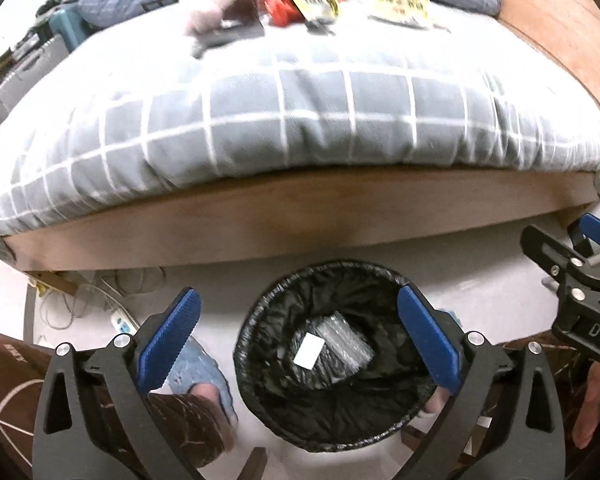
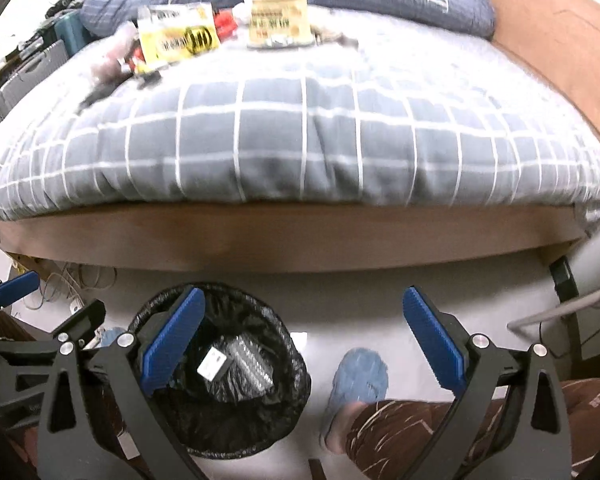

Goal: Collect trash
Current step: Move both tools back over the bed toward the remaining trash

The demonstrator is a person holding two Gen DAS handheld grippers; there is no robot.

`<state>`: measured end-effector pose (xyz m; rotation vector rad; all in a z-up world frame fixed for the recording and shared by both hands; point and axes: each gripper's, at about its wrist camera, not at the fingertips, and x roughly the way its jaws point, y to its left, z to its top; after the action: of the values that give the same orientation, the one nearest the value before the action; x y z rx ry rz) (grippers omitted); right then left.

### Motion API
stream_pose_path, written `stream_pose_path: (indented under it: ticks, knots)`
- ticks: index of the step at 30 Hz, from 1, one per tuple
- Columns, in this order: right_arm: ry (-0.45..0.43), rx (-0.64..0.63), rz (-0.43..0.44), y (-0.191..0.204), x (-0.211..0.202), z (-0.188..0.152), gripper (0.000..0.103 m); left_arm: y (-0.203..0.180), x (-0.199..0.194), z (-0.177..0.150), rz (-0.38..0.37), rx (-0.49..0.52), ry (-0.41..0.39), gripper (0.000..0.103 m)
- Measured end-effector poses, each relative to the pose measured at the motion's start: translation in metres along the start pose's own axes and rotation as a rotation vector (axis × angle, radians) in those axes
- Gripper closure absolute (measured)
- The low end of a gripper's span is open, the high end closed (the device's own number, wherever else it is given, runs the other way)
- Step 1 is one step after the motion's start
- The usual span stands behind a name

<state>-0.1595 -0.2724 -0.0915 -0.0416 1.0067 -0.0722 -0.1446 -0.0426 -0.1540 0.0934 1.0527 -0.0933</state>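
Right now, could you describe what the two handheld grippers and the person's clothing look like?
Both the left gripper and the right gripper have black, curved frames with triangular cut-outs, silver bolts at the joints, and blue ribbed pads on the fingers. White letters, partly cut off, mark the right gripper's side. The person wears brown patterned trousers and light blue slippers.

Left gripper point(image 1: 298, 336): pointing steeply downward, jaws standing wide apart, nothing between the blue pads point(image 1: 428, 340).
Right gripper point(image 2: 300, 340): pointing steeply downward alongside the left, jaws gaping equally wide, pads point(image 2: 172, 340) gripping nothing.
Feet: left point(image 1: 204, 376) and right point(image 2: 360, 376), each wearing a blue slipper, standing apart.
Legs point(image 2: 412, 428): showing in brown patterned trousers.
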Motion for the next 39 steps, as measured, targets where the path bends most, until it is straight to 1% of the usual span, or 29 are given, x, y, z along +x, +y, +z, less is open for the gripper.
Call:
stream_pose_path:
  ticks: [4,7,9,18,21,28,29,32,39]
  knots:
    - [-0.057,-0.007,-0.006,-0.001,-0.014,0.012,0.008,0.008,-0.011,0.010,-0.009,-0.029,-0.021,0.006]
    - [-0.093,-0.002,-0.008,-0.002,-0.022,0.020,0.008,0.013,-0.024,0.019,-0.017,-0.042,-0.052,0.006]
    - [-0.106,-0.001,-0.006,-0.004,-0.024,0.023,0.008,0.016,-0.033,0.025,-0.018,-0.049,-0.074,0.006]
    - [-0.176,-0.020,-0.003,0.002,-0.041,0.036,0.008,0.028,-0.053,0.039,-0.025,-0.069,-0.123,0.006]
    - [-0.198,-0.027,-0.003,0.004,-0.047,0.042,0.008,0.033,-0.058,0.045,-0.014,-0.072,-0.145,0.006]
    - [-0.259,-0.035,0.007,0.008,-0.061,0.061,0.008,0.040,-0.061,0.063,-0.018,-0.072,-0.178,0.006]
    - [-0.282,-0.046,0.000,0.010,-0.062,0.069,0.008,0.041,-0.061,0.066,-0.019,-0.074,-0.181,0.006]
    - [-0.299,-0.057,-0.010,0.013,-0.061,0.076,0.008,0.046,-0.058,0.077,-0.017,-0.079,-0.185,0.006]
    - [-0.322,-0.054,-0.004,0.016,-0.049,0.106,0.008,0.065,-0.053,0.110,0.019,-0.096,-0.221,0.006]
